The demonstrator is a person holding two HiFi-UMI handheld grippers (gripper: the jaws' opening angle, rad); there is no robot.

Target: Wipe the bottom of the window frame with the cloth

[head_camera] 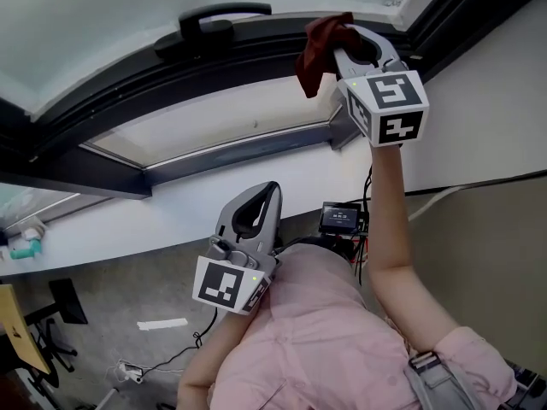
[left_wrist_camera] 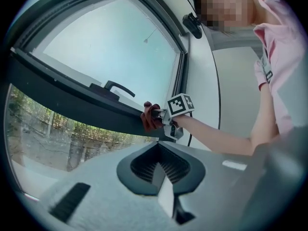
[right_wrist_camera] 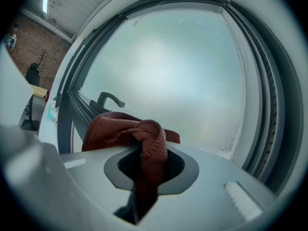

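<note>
A dark red cloth [head_camera: 319,48] hangs from my right gripper [head_camera: 340,43], which is shut on it and raised to the dark bottom rail of the window frame [head_camera: 248,58], right of the handle [head_camera: 224,17]. In the right gripper view the cloth [right_wrist_camera: 144,138] bunches between the jaws of the right gripper [right_wrist_camera: 144,163], with frosted glass [right_wrist_camera: 178,66] behind it. My left gripper [head_camera: 268,193] stays lower, in front of the white wall under the sill, shut and empty. From the left gripper [left_wrist_camera: 158,150] view, the cloth [left_wrist_camera: 150,119] touches the frame [left_wrist_camera: 86,105].
A white sill ledge [head_camera: 128,229] runs below the window. A small device with a screen [head_camera: 340,218] and cables [head_camera: 367,186] hang by the wall. Teal items [head_camera: 26,248] sit at the far left. A white strip [head_camera: 162,324] lies on the floor.
</note>
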